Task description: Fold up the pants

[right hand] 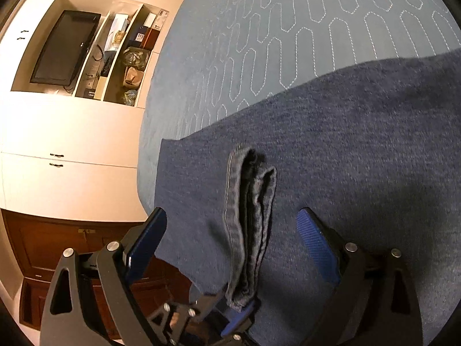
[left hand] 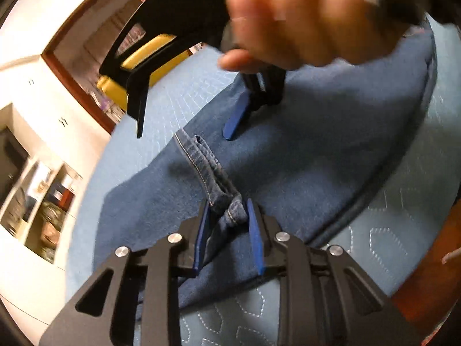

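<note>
pants (left hand: 302, 155) hem bunches between the downward-tilted left hand-held gripper (left hand: 227, 210), narrowly parted pads touching it; right hand-held gripper (right hand: 230, 225) gapes wide above the cloth.

The pants (left hand: 302, 155) lay spread on the quilted bed (left hand: 161, 106). A raised hem fold (left hand: 230, 210) stood between the left tool's (left hand: 227, 216) fingers; beyond it, the right tool (left hand: 242, 115) hung over the pants. Shelves (right hand: 115, 54) stood left of the bed.
</note>
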### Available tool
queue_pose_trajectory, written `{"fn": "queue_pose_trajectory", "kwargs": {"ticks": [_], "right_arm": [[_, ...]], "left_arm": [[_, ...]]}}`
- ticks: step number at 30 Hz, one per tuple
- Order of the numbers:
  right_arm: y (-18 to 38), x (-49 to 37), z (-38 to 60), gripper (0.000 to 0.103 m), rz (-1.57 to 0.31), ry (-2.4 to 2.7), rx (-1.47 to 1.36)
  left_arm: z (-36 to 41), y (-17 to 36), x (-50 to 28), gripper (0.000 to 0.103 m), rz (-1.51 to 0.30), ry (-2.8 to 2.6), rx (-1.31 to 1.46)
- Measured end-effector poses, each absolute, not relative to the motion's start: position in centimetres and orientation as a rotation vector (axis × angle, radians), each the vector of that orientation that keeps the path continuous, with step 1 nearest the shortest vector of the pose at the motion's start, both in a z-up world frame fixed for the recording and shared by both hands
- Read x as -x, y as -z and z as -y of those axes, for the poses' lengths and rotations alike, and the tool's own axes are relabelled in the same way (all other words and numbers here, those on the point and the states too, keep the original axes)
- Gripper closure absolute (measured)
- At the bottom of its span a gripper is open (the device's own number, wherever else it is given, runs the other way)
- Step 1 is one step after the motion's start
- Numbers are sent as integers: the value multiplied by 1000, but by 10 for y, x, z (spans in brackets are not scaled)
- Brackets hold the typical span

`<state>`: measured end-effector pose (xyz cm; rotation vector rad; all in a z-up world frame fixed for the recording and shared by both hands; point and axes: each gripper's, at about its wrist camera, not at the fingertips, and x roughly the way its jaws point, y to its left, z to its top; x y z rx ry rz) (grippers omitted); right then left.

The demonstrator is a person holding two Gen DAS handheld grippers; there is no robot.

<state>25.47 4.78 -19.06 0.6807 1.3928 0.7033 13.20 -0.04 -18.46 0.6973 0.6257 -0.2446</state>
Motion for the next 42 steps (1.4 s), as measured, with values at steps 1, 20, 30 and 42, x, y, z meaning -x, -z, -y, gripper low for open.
{"fn": "queue_pose_trajectory", "kwargs": {"ticks": [1,20,30,42], "right_arm": [[190,-256,-50,12,-1392,-698,-676],[184,-268,-72,71,-1390,-625,-555],[165,-256,-46,81,-1344,-632,-598],[187,-214,-7,17,-1443,-733,-984]], "left_arm": [[1,185,-132,74,-617,234,-698],[18,193,-132,80,-631,211,-782],[30,157,-122,87,-586,151,-725],[25,122,-126,87,-586,140,-654]]}}
